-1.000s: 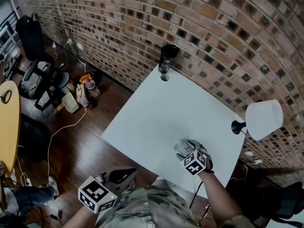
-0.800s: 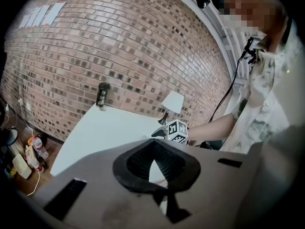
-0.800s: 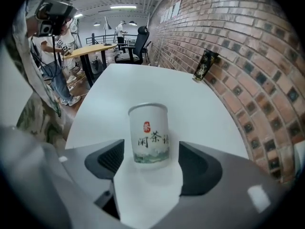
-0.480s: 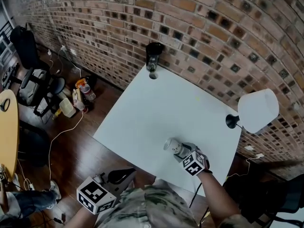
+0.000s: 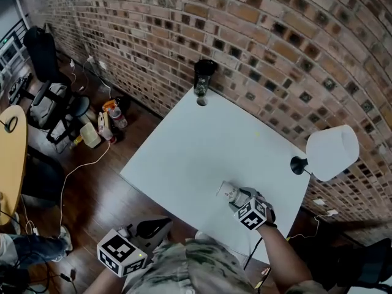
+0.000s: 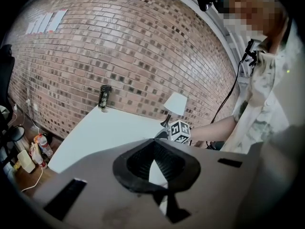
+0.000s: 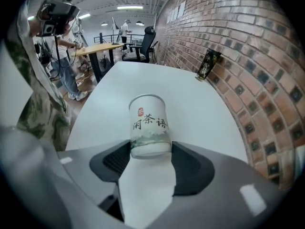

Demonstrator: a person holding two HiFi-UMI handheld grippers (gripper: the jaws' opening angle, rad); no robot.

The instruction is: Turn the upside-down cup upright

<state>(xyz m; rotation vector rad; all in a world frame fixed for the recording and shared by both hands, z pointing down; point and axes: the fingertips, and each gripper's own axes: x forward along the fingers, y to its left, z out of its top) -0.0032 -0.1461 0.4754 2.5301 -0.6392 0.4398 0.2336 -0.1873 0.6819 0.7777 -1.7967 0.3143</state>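
R gripper (image 5: 237, 196) closing on cup (image 7: 148, 123), pads at its sides, for firm hold before I flip it. L gripper (image 6: 153, 147) together, empty, idle short of bench (image 5: 184, 152).

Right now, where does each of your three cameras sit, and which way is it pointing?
Head view: on the person's head, looking steeply down at the table; shows left tool, right tool and forearm.
Left tool view: on the left tool, looking across the table to the brick wall; own jaws together.
Right tool view: on the right tool, looking along jaws closing on the cup.
Shared: all three show the table and dark container.
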